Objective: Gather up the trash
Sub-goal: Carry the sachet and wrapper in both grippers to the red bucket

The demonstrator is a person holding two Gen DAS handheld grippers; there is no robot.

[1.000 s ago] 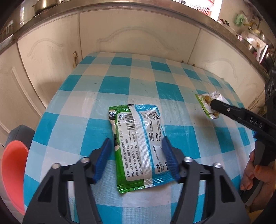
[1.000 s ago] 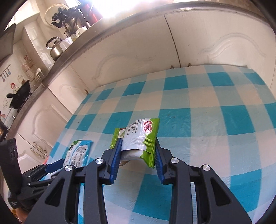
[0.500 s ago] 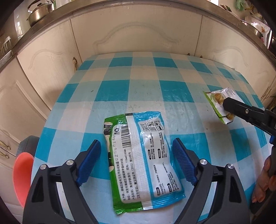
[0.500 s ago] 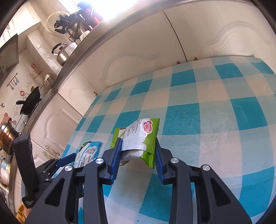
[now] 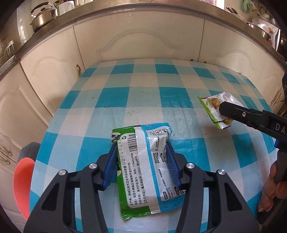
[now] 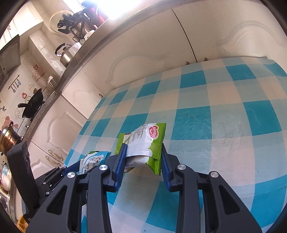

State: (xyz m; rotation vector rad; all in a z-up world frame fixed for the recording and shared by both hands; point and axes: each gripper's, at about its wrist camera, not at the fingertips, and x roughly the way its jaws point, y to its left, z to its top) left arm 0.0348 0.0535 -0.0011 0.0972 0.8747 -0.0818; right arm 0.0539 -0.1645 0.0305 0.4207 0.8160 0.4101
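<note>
Kitchen setting: cream cabinet doors (image 5: 140,41) behind a table with a blue-and-white checked tablecloth (image 5: 129,100), steel counter edge above with a kettle (image 5: 44,17) on it; orange plastic bin (image 5: 22,186) sits off the table's left edge in the left wrist view

Left gripper (image 5: 141,162): jaws closing around the big green/blue wet-wipes pack (image 5: 147,166). Pack lies flat on the cloth, barcode side up, between the blue pads; both pads are already against its long edges and the film bulges up between them, so contact is made. Pack not lifted, its near end is flat on the table

Right gripper (image 6: 143,161): narrow opening, clamped on a small green-and-white snack wrapper (image 6: 145,145), red logo facing the camera. Wrapper is pinched between the blue pads and sticks out forward past the tips, held clear of the cloth with its shadow below it. In the left wrist view the same wrapper (image 5: 214,108) shows at the tip of the right gripper's black finger, over the right part of the table, well apart from the wipes pack

Person's hand (image 5: 272,186) on the right gripper's handle at the right edge of the left wrist view. Right wrist view also catches the left gripper and the wipes pack (image 6: 93,159) at lower left
</note>
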